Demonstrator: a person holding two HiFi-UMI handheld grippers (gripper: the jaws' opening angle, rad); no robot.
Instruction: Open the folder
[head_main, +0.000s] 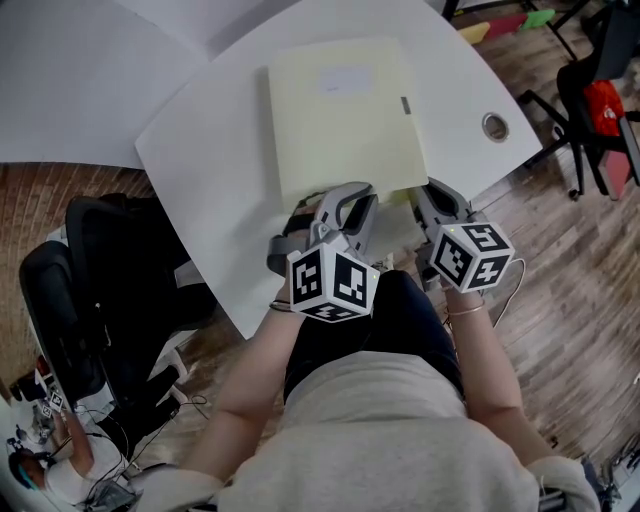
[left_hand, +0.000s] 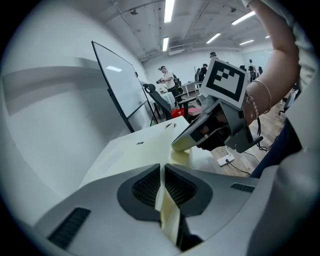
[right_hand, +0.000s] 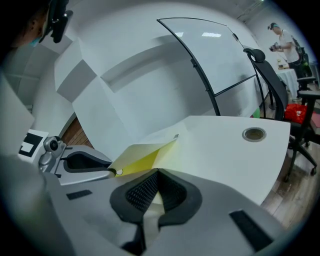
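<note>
The cover held at the near edge is best raised slowly, with the lower leaf pinned, so that the pale yellow flat paper folder (head_main: 340, 110) is not dragged. The left gripper (left_hand: 162, 187) has its jaws pinched nearly together on the lifted cover. The jaws of the right gripper (right_hand: 156, 192) are clamped on the under leaf. The folder is laid on the white bench (head_main: 470, 90), at its front edge.
</note>
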